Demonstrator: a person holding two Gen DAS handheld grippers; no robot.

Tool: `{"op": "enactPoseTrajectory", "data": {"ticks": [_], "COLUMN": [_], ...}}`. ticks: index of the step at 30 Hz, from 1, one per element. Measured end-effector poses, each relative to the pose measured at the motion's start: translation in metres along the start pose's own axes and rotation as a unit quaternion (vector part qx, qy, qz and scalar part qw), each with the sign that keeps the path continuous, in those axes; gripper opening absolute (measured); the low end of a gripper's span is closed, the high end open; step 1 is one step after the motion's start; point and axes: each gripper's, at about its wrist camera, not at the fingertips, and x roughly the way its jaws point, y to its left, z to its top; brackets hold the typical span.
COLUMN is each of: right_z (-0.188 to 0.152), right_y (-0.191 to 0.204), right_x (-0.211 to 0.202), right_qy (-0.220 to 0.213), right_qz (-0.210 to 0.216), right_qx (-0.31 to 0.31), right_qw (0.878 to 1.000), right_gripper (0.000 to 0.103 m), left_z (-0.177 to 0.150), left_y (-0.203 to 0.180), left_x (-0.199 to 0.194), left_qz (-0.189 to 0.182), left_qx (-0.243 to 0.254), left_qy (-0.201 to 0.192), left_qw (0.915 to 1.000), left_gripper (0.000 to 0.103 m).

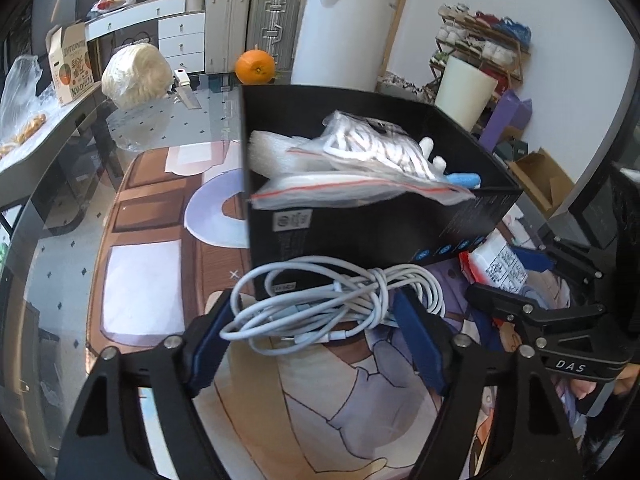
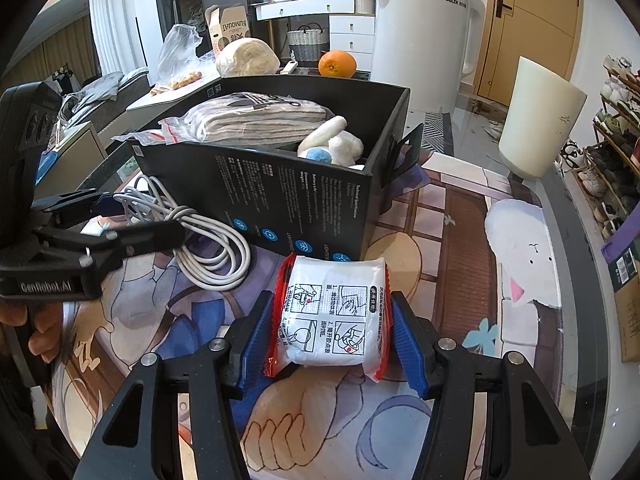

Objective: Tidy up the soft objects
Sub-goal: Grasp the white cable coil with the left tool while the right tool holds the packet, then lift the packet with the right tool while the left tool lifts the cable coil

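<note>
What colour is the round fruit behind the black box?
The fruit is orange. It shows best in the right wrist view, though the left wrist view shows it too.

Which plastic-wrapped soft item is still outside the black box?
The white packet with red edges and printed instruction panels, lying on the mat between the right gripper pads. The clear zip bag of striped cloth sits in the black cardboard box.

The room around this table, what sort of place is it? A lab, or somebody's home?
Most likely somebody's home, a lived-in flat. A shoe rack full of shoes stands by the wall, suitcases are parked beside a white chest of drawers, and an orange sits on the table.
</note>
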Motion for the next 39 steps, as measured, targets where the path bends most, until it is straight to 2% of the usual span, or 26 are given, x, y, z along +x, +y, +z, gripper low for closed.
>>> {"op": "enactPoseTrajectory", "data": {"ticks": [4, 13, 26, 36, 39], "right_z": [0.000, 0.000, 0.005, 0.009, 0.011], "right_y": [0.000, 0.001, 0.002, -0.006, -0.008], "right_x": [0.000, -0.004, -0.042, -0.065, -0.069], "right_qy": [0.000, -0.006, -0.050, -0.077, -0.085], "right_qz": [0.000, 0.002, -0.007, -0.007, -0.007], "right_qx": [0.000, -0.001, -0.012, -0.003, 0.001], "right_qw": [1.000, 1.000, 0.999, 0.997, 0.996], "right_gripper": [0.057, 0.057, 0.057, 0.057, 0.057], "left_z": [-0.001, -0.009, -0.021, -0.014, -0.011], "left_y": [0.005, -0.006, -0.006, -0.009, -0.007], "left_x": [-0.004, -0.021, -0.050, -0.077, -0.085], "left_qz": [-0.013, -0.006, -0.025, -0.038, -0.053], "left_qx": [-0.013, 0.017, 0.020, 0.022, 0.013], "left_qy": [-0.008, -0.033, -0.082, -0.119, -0.130], "left_qw": [0.9998, 0.9993, 0.9962, 0.9919, 0.9901], "left_gripper": [0.070, 0.070, 0.070, 0.070, 0.070]}}
